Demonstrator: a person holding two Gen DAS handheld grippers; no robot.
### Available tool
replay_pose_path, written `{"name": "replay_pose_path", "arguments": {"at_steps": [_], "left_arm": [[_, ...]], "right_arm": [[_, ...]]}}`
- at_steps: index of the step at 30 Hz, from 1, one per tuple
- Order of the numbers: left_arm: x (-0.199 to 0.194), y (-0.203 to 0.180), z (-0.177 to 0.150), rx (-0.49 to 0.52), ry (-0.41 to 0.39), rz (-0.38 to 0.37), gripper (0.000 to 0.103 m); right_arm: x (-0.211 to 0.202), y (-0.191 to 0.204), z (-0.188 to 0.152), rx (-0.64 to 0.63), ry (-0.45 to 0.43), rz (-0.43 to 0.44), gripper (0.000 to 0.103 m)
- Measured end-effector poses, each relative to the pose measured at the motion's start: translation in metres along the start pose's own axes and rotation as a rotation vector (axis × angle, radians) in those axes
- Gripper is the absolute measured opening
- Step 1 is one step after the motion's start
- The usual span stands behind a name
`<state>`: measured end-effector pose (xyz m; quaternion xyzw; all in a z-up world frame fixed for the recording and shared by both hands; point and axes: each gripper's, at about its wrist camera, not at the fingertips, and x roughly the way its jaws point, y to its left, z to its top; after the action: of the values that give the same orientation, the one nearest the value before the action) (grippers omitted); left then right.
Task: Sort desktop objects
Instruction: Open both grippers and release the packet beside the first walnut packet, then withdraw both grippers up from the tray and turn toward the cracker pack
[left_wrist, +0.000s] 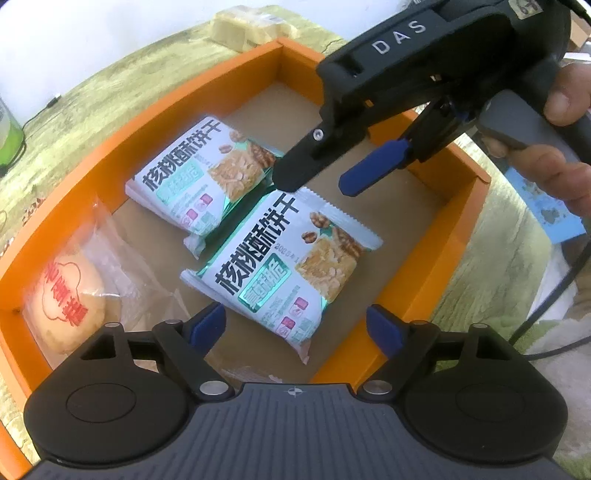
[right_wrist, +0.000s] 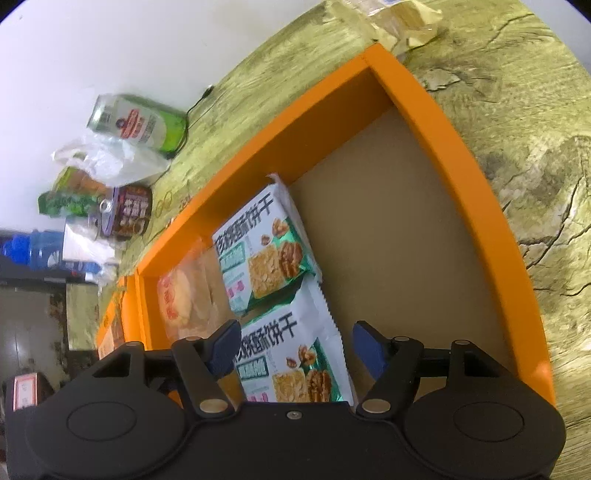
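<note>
Two walnut biscuit packets, the near one (left_wrist: 291, 273) and the far one (left_wrist: 201, 177), plus one wrapped pastry (left_wrist: 64, 299), lie in the orange box (left_wrist: 155, 122) on the worktop (right_wrist: 517, 122), with both the left hand-held gripper (left_wrist: 295, 328) and the right hand-held gripper (right_wrist: 295, 347) open and empty above them.

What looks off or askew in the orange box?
Nothing damaged or spilled. The near biscuit packet lies crooked in the orange box, its top corner overlapping the far biscuit packet. The wrapped bun sits apart at the left wall. Both grippers are open, holding nothing.
</note>
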<state>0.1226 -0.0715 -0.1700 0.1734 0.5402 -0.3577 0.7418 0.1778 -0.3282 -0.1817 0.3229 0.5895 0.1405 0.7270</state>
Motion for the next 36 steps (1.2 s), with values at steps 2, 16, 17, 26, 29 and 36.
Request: {"name": "replay_pose_path", "arguments": {"at_steps": [2,16,17,26,29,36], "left_arm": [[0.002,-0.002,0.002,0.002,0.002,0.000,0.084],[-0.003,-0.008,0.004,0.001,0.002,-0.003,0.084],[-0.003,-0.008,0.004,0.000,0.002,-0.003,0.084],[-0.018,-0.008,0.001,-0.028,-0.010,0.025,0.085],[-0.040,0.000,-0.004,-0.076,-0.050,0.054,0.085],[-0.070,0.057,-0.021,-0.304,-0.102,0.226,0.088]], "right_arm": [[0.005,0.002,-0.001,-0.015,0.023,-0.003,0.066],[0.014,-0.003,-0.011,-0.018,0.079,-0.015,0.055],[0.015,-0.004,-0.011,-0.017,0.080,-0.015,0.055],[0.001,-0.003,-0.010,-0.009,0.058,0.006,0.066],[-0.019,-0.002,-0.010,-0.008,0.015,0.026,0.066],[-0.089,-0.005,-0.007,-0.080,-0.250,-0.020,0.066]]}}
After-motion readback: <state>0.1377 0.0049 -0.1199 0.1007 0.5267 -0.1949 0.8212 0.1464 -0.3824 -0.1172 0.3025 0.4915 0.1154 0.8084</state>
